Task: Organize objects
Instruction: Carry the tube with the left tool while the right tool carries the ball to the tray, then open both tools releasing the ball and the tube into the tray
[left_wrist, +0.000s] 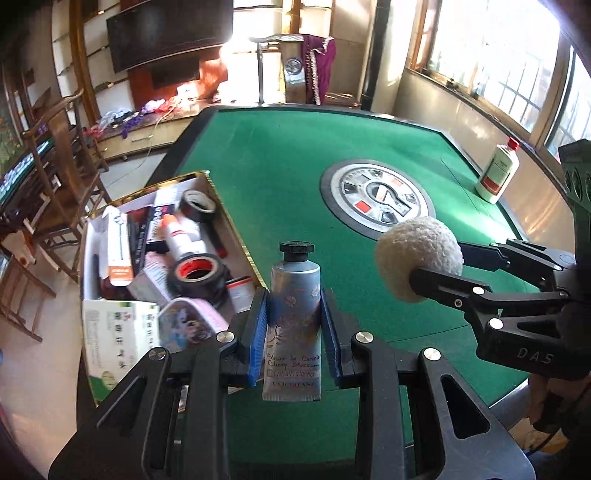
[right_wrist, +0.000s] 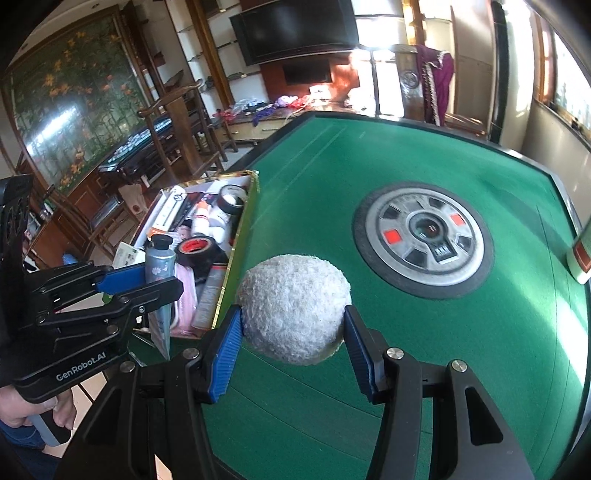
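My left gripper (left_wrist: 293, 314) is shut on a grey-blue hand cream tube (left_wrist: 293, 295), cap up, held above the green table near the box's right wall. The same tube (right_wrist: 159, 258) shows in the right wrist view, in the left gripper (right_wrist: 147, 280). My right gripper (right_wrist: 293, 332) is shut on a fuzzy off-white ball (right_wrist: 293, 306), raised over the felt; in the left wrist view the ball (left_wrist: 419, 258) sits between its black fingers (left_wrist: 436, 278) at the right. An open cardboard box (left_wrist: 236, 236) at the table's left edge holds tape rolls, tubes and cartons.
A white bottle with a red cap (left_wrist: 496, 171) stands near the table's far right edge. A round grey hub (left_wrist: 378, 199) sits in the middle of the green felt table (left_wrist: 277, 166). Wooden chairs (left_wrist: 62, 155) stand left of the table. A hand (right_wrist: 37, 413) holds the left gripper.
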